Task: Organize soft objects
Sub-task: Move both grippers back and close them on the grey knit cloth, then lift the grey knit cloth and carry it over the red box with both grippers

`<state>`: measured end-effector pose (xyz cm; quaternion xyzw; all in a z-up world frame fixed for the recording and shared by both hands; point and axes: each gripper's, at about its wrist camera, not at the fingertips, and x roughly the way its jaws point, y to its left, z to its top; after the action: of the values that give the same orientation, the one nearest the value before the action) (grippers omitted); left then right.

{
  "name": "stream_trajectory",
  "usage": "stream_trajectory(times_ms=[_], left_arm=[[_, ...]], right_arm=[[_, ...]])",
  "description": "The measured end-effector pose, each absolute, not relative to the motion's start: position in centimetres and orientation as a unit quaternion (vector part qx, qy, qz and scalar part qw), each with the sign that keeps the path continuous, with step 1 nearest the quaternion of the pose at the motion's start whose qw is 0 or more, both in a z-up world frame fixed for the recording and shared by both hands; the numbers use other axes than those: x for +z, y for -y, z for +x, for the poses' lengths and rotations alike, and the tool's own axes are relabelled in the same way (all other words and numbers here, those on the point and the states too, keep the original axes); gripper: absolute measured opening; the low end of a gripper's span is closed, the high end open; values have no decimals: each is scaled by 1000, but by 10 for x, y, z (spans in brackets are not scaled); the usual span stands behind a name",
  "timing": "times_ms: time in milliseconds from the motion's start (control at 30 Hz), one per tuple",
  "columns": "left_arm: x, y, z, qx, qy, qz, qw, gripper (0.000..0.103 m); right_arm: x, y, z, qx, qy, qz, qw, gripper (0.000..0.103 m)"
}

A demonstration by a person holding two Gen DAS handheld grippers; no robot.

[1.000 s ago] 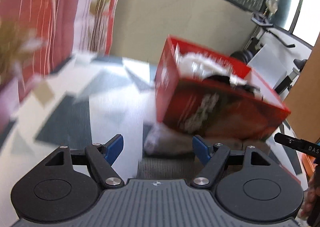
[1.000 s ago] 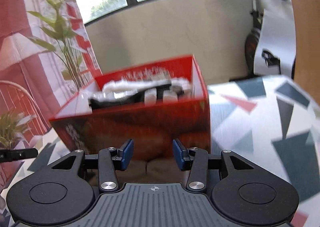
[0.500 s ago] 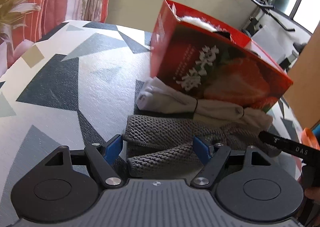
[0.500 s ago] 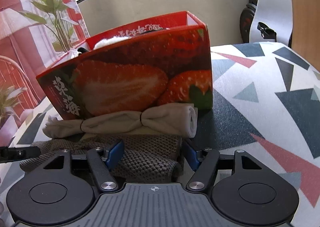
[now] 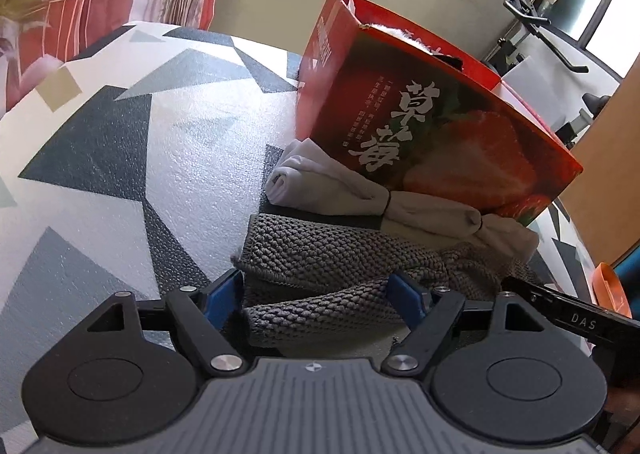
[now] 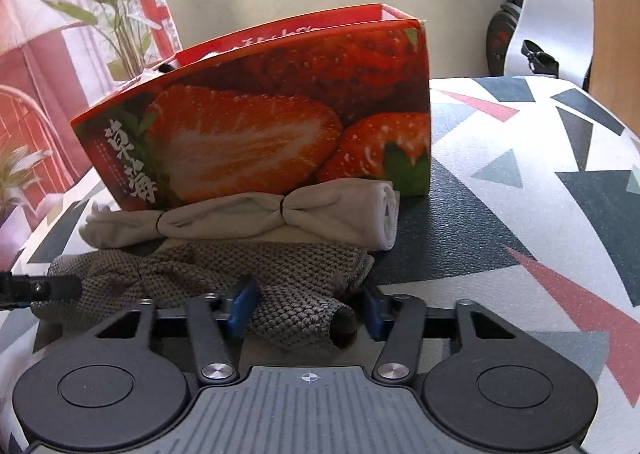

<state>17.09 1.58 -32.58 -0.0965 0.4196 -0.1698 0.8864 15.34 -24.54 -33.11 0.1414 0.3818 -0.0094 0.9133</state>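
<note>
A grey knitted cloth (image 5: 320,266) (image 6: 224,274) lies crumpled on the patterned table in front of a red strawberry box (image 5: 420,125) (image 6: 272,125). A beige cloth roll tied with bands (image 5: 360,193) (image 6: 260,213) lies between the knit and the box. My left gripper (image 5: 318,298) is open, its blue pads on either side of the knit's left end. My right gripper (image 6: 306,310) is open around the knit's rolled right end. White and black soft things show inside the box top.
The table (image 5: 120,173) carries a cover with grey, black and red triangles. Its right edge, with an orange object (image 5: 608,290) beyond, is close to the knit. Plants and red curtains stand at the left, an exercise bike (image 6: 520,37) behind.
Both grippers came down from above the box to table level and moved in on the grey knit. Both jaws stayed open, the right one opening a little wider.
</note>
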Motion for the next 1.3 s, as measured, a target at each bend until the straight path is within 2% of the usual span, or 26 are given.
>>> stream_trajectory(times_ms=[133,267,567,733,833,900,967,1133,1300], left_arm=[[-326,-12,170,-170,-417,-87,888,83],[-327,-9,168,-171,-417,-71,890,88],[-328,1,163,-165,-411,-22,896,85],[-326,-5,162,-160,-409,-26,898,72],[-325,-6,161,-166,-409,-30,897,57],[-325,-6,161,-177,-413,-35,893,39],[-325,-5,160,-189,-414,-38,889,27],[-319,-1,152,-202,-401,-30,893,22],[-311,-3,146,-206,-395,-42,895,21]], right_arm=[[-332,245,153,-4,-383,141,913,37],[-331,245,154,-6,-387,151,910,35],[-331,245,153,-5,-389,154,908,33],[-331,246,152,-2,-389,154,908,33],[-331,246,152,-3,-389,155,908,33],[-331,246,151,-4,-390,156,907,32],[-330,246,150,-4,-391,159,907,31],[-328,249,145,0,-386,170,907,22],[-317,251,137,4,-373,179,910,18]])
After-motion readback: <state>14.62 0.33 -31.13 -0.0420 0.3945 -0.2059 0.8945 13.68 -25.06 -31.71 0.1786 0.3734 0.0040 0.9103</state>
